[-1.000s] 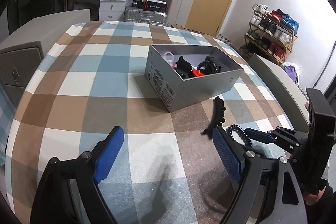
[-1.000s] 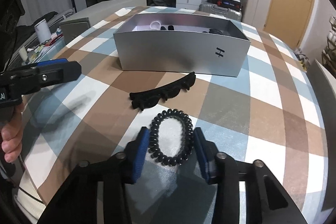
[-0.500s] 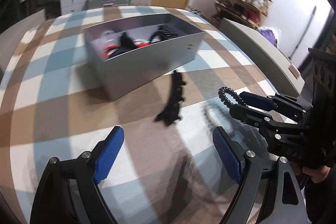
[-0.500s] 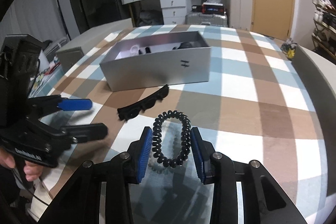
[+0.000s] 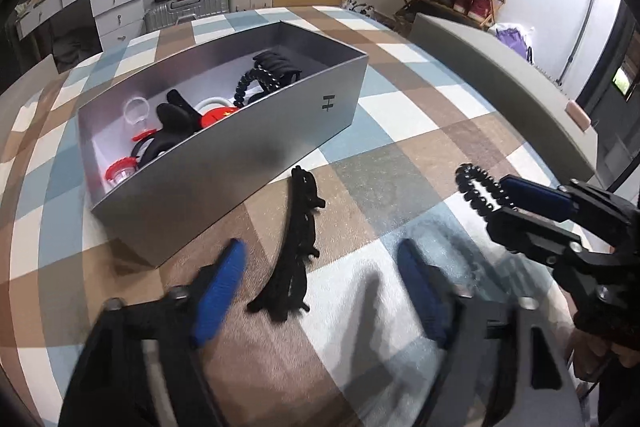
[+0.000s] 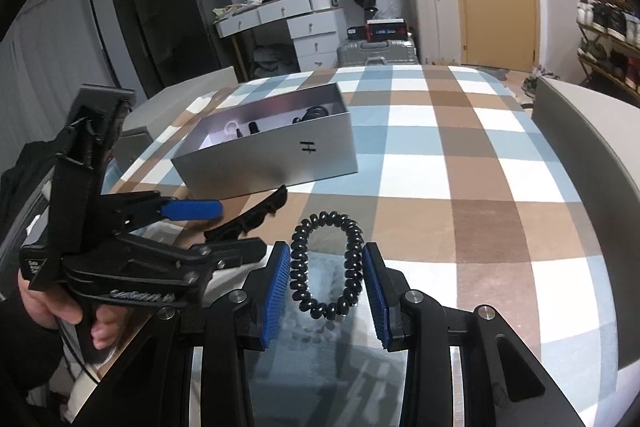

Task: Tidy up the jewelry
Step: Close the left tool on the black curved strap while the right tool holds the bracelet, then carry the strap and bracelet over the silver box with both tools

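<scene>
Checked brown, blue and white cloth covers the worktop (image 5: 400, 131), carrying an open grey metal box (image 5: 248, 147) of hair accessories at 11 o'clock. Angled steeply down, the left claw (image 5: 320, 291) straddles a long black toothed hair clip (image 5: 296, 251), jaws closing, not yet touching; the clip's long axis runs 12 to 6. Right claw (image 6: 326, 285), at 3 o'clock, pinches a black spiral hair tie (image 6: 326, 267), lifted off the cloth.

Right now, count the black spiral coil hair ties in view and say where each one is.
2. One spiral hair tie is pinched between the right gripper pads, off the table. Another coil lies inside the silver box among other accessories; more may be hidden beneath them.
</scene>
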### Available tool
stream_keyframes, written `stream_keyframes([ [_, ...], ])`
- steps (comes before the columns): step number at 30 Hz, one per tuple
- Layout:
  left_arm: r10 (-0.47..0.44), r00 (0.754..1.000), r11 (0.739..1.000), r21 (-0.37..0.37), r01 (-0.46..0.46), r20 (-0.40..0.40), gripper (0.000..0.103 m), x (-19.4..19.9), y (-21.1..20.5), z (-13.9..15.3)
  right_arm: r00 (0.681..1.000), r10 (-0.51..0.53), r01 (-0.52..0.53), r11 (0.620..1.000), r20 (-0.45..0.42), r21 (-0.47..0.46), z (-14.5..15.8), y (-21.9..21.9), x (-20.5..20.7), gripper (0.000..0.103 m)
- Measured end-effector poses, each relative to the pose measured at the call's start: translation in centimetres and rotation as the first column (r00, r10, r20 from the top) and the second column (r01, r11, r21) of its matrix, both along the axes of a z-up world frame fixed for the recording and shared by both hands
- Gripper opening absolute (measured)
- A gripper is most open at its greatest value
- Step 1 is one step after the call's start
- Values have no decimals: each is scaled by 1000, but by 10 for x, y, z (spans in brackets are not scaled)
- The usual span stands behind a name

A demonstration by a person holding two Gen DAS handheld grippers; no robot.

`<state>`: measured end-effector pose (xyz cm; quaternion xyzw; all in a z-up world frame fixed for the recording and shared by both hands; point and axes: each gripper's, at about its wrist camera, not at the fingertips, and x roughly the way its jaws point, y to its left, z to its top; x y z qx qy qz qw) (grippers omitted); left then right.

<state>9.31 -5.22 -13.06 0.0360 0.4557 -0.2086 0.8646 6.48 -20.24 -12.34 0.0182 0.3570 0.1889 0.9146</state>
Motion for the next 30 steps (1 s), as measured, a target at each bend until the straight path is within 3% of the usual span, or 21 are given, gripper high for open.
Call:
stream_keyframes([
  [3,4,1000,998,59,-4,3,38,3,-7,-2,1000,-4,4,1000,-4,10,-1,-4,3,36],
  [5,23,1000,995,93,-24,12,14,4,-9,-2,1000,-12,12,1000,-13,20,-1,-6,5,36],
  [9,-6,1000,998,57,7,-11,14,-1,-7,0,1000,-6,6,999,2,33,4,-6,4,36],
  [20,-54,994,998,-38,58,90,14,-21,0,47,998,26,-31,996,58,80,31,1,10,36],
  [30,5,985,994,-108,14,172,14,-2,29,86,986,105,-117,990,132,84,68,28,39,36],
])
